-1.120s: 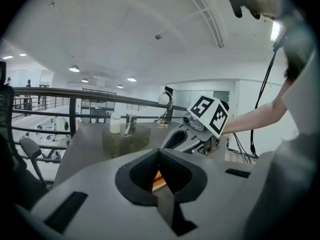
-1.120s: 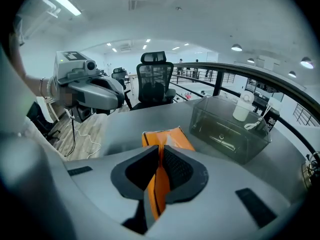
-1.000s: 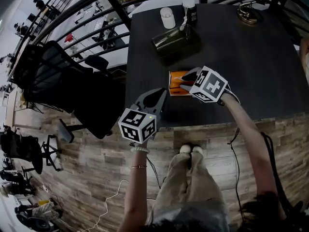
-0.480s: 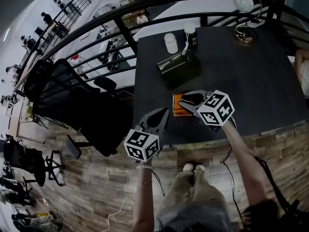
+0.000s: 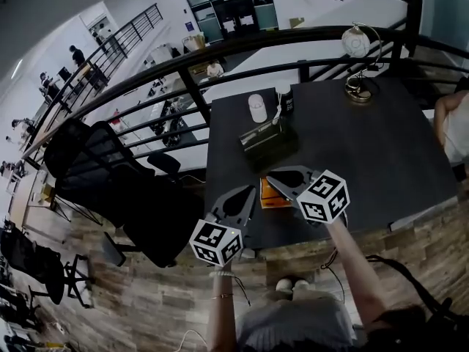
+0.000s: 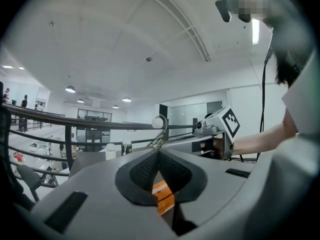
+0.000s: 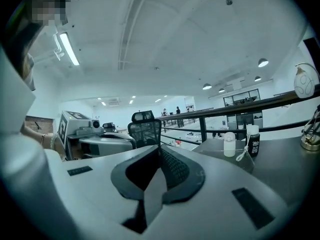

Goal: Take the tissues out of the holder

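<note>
My left tongs (image 5: 248, 194), nearest, over the table's (image 5: 381, 160) near left corner: jaws pressed together, empty. My right tongs (image 5: 272, 179), over the near edge: jaws have just been closing and now meet, with nothing between them. Orange pack (image 5: 270, 199): flat by the near edge, beneath both tips. Holder (image 5: 267, 141): dark, beyond the pack toward the far left corner. White bottle (image 5: 257, 108) and dark bottle (image 5: 288, 101): at the far edge.

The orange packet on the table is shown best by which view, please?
The head view: the orange packet lies mostly uncovered on the table. The left gripper view shows only a sliver past its jaws; the right gripper view shows none of it.
</note>
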Action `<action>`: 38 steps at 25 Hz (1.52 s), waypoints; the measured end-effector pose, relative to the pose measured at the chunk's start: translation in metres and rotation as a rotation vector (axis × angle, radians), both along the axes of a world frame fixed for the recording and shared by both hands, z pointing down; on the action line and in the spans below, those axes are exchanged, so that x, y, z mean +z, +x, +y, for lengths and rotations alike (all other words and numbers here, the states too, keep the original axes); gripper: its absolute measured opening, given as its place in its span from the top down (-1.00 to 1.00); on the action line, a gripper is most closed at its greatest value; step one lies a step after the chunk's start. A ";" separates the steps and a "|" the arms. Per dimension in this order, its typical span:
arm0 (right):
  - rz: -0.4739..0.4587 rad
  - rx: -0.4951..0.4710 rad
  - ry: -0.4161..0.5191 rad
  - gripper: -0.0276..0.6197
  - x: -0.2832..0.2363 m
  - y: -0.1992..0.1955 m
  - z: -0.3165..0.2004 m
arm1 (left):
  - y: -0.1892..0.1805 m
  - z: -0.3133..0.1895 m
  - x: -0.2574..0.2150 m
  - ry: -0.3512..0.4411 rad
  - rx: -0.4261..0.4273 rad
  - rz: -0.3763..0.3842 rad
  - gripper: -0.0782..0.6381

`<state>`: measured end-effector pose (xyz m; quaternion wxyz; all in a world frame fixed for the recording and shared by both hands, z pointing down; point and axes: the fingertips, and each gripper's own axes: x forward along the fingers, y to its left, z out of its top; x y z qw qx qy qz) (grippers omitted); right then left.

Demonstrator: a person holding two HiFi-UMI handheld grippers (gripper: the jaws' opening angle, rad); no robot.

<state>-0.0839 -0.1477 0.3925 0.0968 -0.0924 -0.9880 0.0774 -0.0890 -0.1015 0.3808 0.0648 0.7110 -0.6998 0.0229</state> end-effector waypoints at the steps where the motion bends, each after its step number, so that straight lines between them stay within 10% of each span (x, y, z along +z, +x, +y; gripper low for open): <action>1: -0.011 0.005 0.001 0.84 -0.004 0.001 0.002 | 0.001 0.001 -0.003 0.006 0.004 -0.003 0.76; 38: -0.216 0.100 0.013 0.87 -0.054 0.008 -0.002 | 0.003 -0.009 -0.055 0.085 0.020 -0.138 0.76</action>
